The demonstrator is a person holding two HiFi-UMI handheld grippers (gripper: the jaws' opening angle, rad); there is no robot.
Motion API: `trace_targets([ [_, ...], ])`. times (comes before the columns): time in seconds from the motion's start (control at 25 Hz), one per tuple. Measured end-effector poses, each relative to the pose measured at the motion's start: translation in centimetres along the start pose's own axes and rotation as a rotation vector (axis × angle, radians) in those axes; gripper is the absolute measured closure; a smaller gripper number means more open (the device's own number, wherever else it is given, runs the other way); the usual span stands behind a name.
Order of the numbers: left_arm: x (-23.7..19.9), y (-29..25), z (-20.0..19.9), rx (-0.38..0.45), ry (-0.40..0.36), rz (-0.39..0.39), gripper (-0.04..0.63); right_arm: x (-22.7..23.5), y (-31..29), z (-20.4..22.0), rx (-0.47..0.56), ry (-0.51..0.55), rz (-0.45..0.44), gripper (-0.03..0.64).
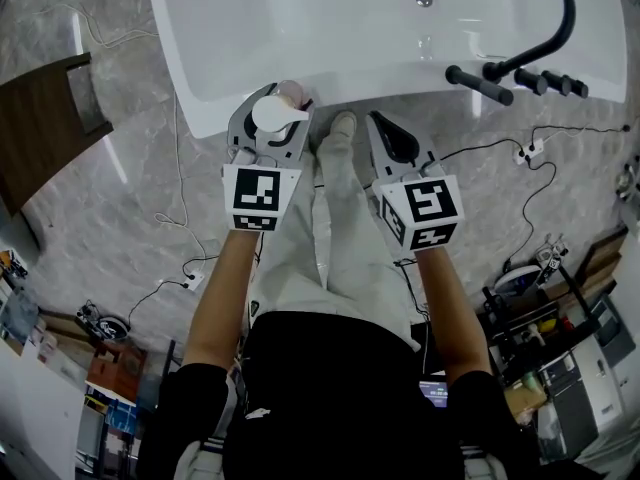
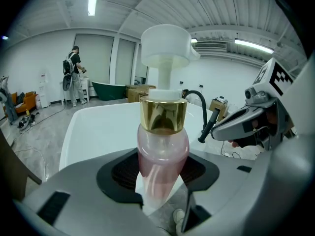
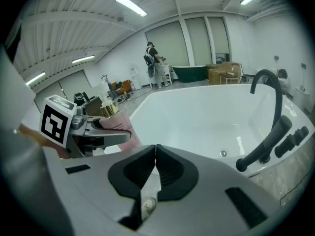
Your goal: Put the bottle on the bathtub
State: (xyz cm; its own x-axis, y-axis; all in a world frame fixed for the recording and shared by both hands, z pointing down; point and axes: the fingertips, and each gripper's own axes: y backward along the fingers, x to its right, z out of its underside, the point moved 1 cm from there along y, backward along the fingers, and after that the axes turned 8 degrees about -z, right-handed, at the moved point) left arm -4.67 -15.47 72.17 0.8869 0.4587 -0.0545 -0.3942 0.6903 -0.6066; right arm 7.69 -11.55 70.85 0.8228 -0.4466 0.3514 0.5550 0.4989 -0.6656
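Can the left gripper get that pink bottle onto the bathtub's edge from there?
Probably yes: the left gripper, shut on the bottle, hovers right at the bathtub rim, with nothing between them.

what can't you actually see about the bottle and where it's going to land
- Bottle base: left gripper view, hidden down inside the left gripper.
- Bottle body: head view, covered by its own pump head and that gripper.
- Gap between bottle and bathtub rim: no view shows it.

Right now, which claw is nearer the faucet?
Right. The right claw sits left of the faucet; the left claw, gripping the bottle, is farther left.
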Motion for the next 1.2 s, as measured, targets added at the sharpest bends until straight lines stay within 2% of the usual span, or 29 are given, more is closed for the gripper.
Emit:
trace_targets([
  [0.48, 0.5, -0.6, 1.9, -0.009, -0.018, -0.032, 0.359, 0.5, -0.4, 1.5, -0.016, -0.013, -0.011, 0.594],
  [0.76, 1.2, -0.2, 2.2, 0.023, -0.037, -0.057, 0.359, 1.0, -0.5, 2.0, -0.02, -0.022, -0.012, 0.594],
  [1.2, 1.6, 0.1, 2.7, 0.032, -0.052, -0.048, 0.357, 0.2, -0.6, 2.5, -0.029, -0.014, -0.026, 0.594],
])
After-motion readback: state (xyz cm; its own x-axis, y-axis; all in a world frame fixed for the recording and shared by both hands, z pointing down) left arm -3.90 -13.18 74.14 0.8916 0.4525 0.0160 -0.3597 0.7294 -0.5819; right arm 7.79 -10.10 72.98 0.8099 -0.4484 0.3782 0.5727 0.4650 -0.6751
